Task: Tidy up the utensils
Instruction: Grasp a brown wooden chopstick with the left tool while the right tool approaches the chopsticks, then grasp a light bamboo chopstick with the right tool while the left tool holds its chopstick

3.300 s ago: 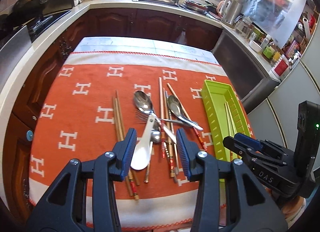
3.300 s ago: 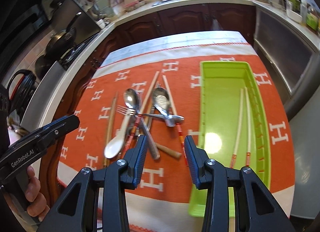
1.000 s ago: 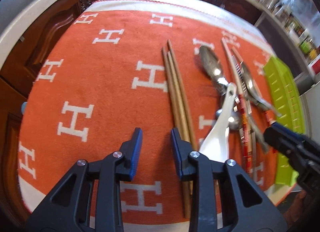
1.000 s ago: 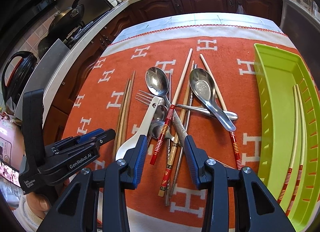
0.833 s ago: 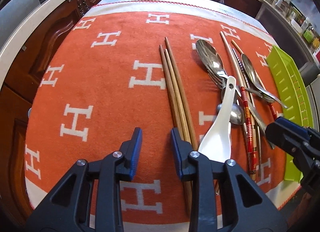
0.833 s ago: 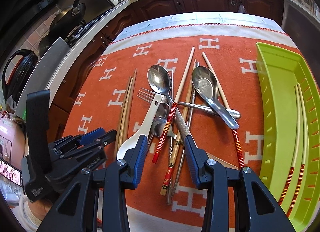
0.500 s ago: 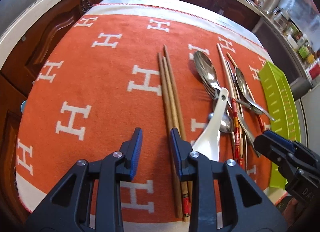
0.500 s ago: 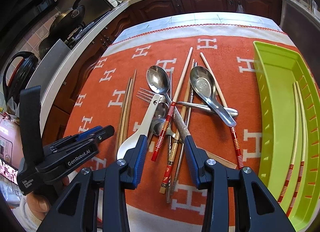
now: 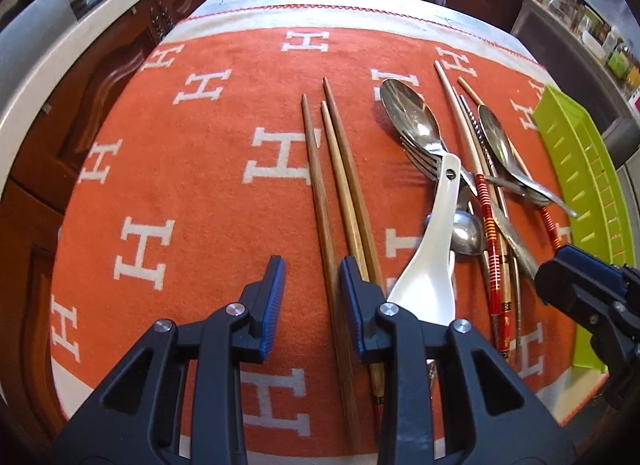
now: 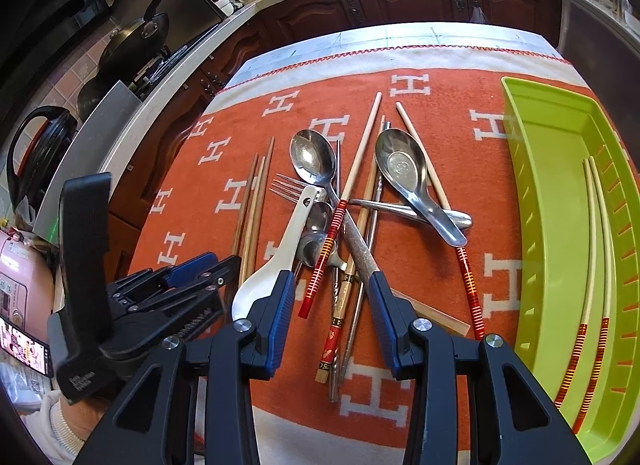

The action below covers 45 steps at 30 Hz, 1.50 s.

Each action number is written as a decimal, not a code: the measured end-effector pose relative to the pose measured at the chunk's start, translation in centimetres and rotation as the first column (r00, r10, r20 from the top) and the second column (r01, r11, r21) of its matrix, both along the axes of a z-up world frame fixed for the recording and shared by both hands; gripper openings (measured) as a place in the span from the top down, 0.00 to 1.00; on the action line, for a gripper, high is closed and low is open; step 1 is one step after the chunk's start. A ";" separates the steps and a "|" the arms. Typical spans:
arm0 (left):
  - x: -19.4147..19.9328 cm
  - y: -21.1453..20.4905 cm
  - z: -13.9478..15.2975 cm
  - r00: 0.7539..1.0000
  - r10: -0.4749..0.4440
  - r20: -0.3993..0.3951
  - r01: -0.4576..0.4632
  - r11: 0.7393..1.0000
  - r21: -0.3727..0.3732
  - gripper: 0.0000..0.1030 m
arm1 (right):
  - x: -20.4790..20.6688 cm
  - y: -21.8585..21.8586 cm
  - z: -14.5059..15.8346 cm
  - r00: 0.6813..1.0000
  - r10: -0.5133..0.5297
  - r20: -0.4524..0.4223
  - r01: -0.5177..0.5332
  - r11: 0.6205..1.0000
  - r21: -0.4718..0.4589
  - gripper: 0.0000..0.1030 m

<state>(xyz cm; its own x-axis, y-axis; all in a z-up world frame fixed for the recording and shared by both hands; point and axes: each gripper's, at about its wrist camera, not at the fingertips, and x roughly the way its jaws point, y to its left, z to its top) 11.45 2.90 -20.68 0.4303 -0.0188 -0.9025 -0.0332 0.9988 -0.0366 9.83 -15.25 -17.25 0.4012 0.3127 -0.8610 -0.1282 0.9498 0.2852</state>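
Three brown wooden chopsticks lie side by side on the orange cloth. My left gripper hangs over their near ends, jaws closing. The leftmost chopstick runs between the pads, close to the right one, and is not pinched. Right of them a white ceramic spoon lies on a pile of metal spoons, a fork and red-striped chopsticks. My right gripper hovers open above that pile, holding nothing. The green tray at the right holds two pale chopsticks.
The cloth's near edge and the table edge run just below both grippers. A counter with a stove and pans curves along the left and back. A black kettle and a pink appliance stand at the left.
My left gripper has slid right, so the leftmost brown chopstick now lies between its jaws instead of beside them. Its jaws stand slightly narrower. The right gripper has stayed put.
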 end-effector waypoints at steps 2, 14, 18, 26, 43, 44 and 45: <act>0.0 0.0 0.1 1.000 -0.006 0.007 0.006 1.000 -0.015 0.95 | -0.1 0.1 0.0 1.000 0.002 -0.002 -0.002 1.000 -0.001 0.63; -1.9 4.5 2.8 0.994 0.090 0.055 -0.082 0.987 -0.141 0.96 | -0.3 3.2 0.7 0.995 0.095 0.028 -0.095 0.995 -0.010 0.63; -2.7 6.3 4.5 0.990 0.117 0.081 -0.101 0.980 -0.172 0.96 | -0.1 6.2 0.8 0.986 0.158 0.060 -0.158 0.987 -0.004 0.65; -4.0 9.6 5.4 0.982 0.164 0.092 -0.142 0.967 -0.210 0.96 | 0.7 10.7 -1.1 0.979 0.202 0.010 -0.202 0.979 0.014 0.73; -4.4 11.9 3.9 0.977 0.201 0.066 -0.177 0.948 -0.265 0.96 | 1.5 13.5 -3.4 0.980 0.195 -0.044 -0.199 0.976 -0.085 0.77; -4.5 12.0 3.9 0.977 0.203 0.064 -0.179 0.947 -0.268 0.96 | 1.6 13.8 -3.4 0.980 0.196 -0.038 -0.199 0.975 -0.100 0.77; -4.5 12.1 3.8 0.977 0.205 0.061 -0.182 0.945 -0.271 0.96 | 1.6 13.9 -3.4 0.980 0.194 -0.034 -0.197 0.974 -0.112 0.77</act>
<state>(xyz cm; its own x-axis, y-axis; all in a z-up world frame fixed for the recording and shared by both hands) 6.96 14.99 -16.87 0.5257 -0.1583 -0.8358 -0.2099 0.9280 -0.3078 11.47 -1.32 -20.66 0.3222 0.2823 -0.9036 -0.3096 0.9334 0.1812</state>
